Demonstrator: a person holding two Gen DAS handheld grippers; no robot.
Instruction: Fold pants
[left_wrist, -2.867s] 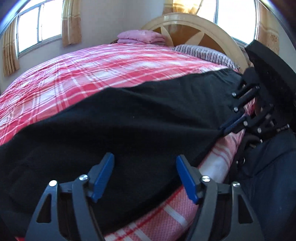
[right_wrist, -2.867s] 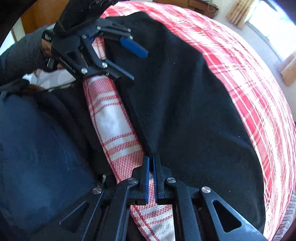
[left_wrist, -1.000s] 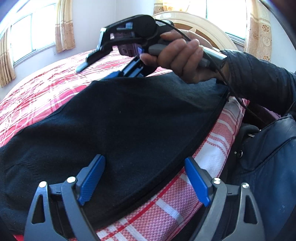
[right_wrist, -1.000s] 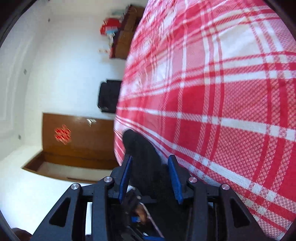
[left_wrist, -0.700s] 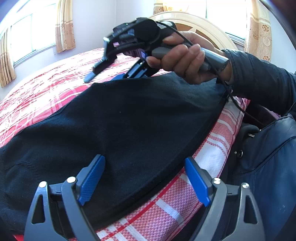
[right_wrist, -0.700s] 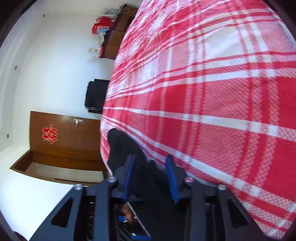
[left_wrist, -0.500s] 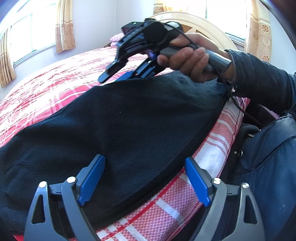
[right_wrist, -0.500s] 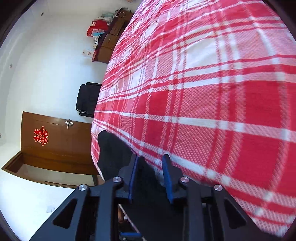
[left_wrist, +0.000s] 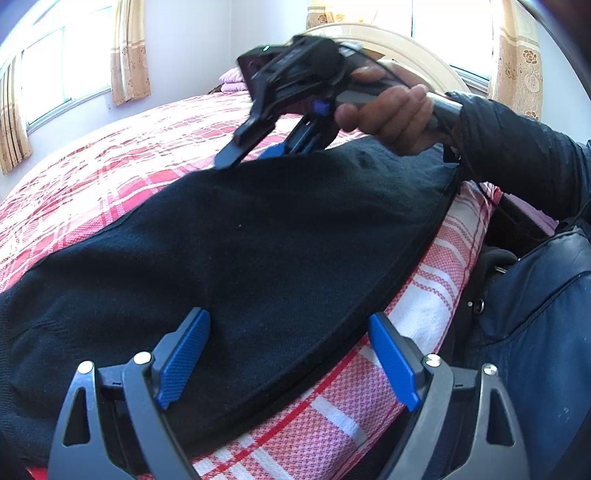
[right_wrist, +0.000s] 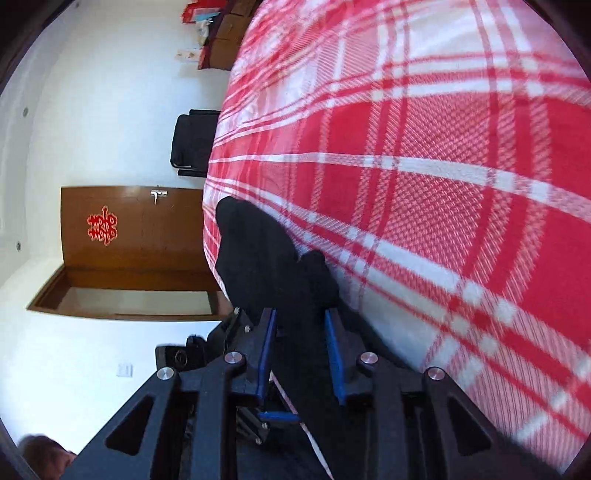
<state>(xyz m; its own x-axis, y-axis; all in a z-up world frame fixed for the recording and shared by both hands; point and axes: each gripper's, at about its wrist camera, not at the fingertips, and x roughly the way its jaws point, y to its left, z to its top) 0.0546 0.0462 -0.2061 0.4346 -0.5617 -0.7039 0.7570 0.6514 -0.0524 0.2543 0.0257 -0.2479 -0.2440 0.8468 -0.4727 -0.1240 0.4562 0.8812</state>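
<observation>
Pants (left_wrist: 280, 236) — black, pinched by right hand-held gripper (right_wrist: 301, 325).

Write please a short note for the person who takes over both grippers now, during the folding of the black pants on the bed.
Left gripper: open, low over the near edge of the black knit pants, gripping nothing.
Right gripper: lifted at the far edge, a bunch of the black cloth between its blue pads; firm pinch not certain.
Pants: spread flat on the red-and-white plaid bedspread, one part raised by the right hand.
Done: far edge picked up.
Left: carry it over, lay the fold, smooth it, fold again.
</observation>
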